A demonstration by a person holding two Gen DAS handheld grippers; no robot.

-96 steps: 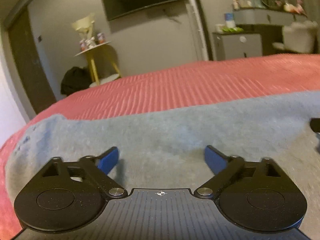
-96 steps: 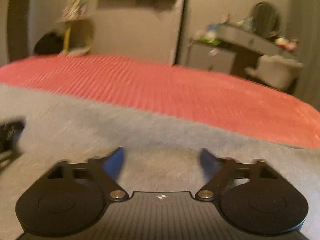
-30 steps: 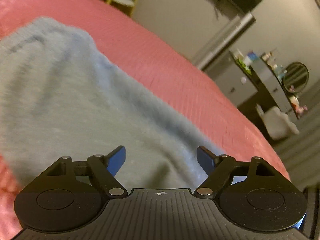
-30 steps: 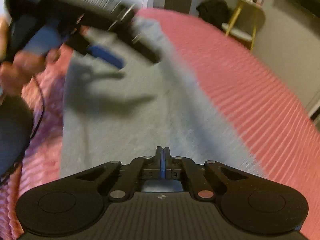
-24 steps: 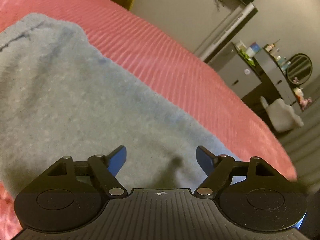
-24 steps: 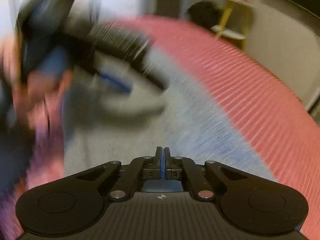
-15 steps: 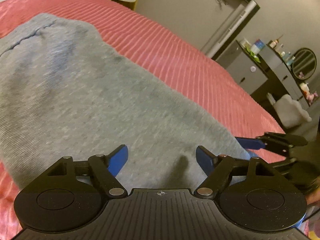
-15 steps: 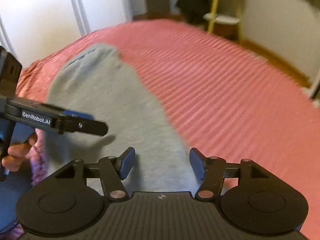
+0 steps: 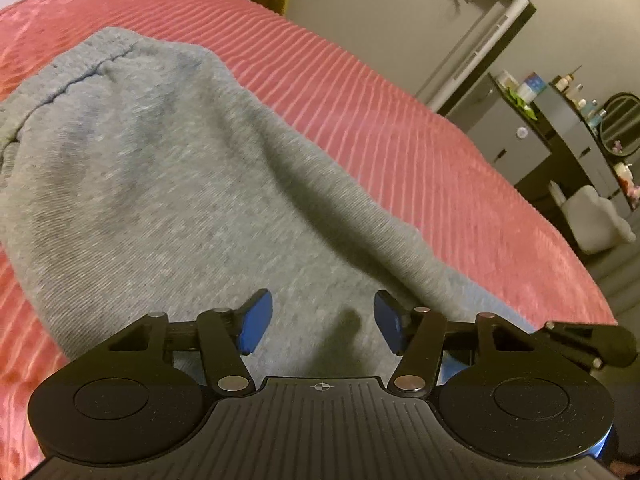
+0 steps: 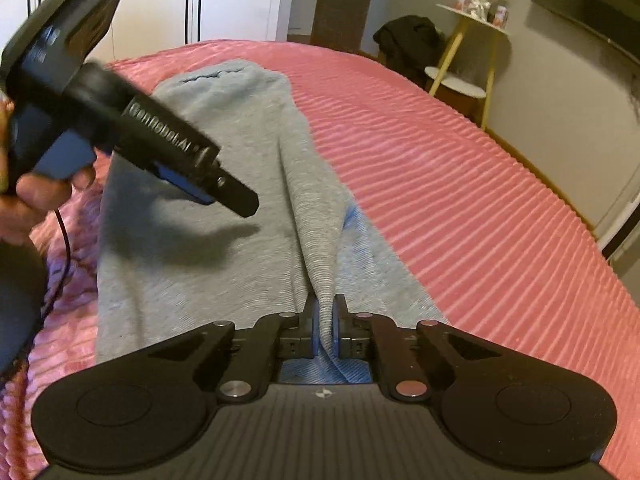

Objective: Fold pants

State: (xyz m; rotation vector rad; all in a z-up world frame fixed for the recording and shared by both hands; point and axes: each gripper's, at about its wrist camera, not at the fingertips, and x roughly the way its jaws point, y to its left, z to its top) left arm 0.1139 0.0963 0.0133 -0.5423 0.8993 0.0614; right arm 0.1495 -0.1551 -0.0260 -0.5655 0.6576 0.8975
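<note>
Pinching a raised ridge of soft grey knit pants (image 10: 208,264), the right claw (image 10: 325,330) clamps; the left claw (image 9: 320,322), probably clear above, closes.

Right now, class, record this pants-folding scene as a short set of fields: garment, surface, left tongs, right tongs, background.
garment: grey pants, lying lengthwise, one ridge of fabric pulled up
surface: pink ribbed bedspread
left tongs: left tongs above the cloth, jaws closing, pads not on fabric
right tongs: right tongs shut on the raised fold of the pants
background: yellow-legged side table beside the bed; dresser with bottles
</note>
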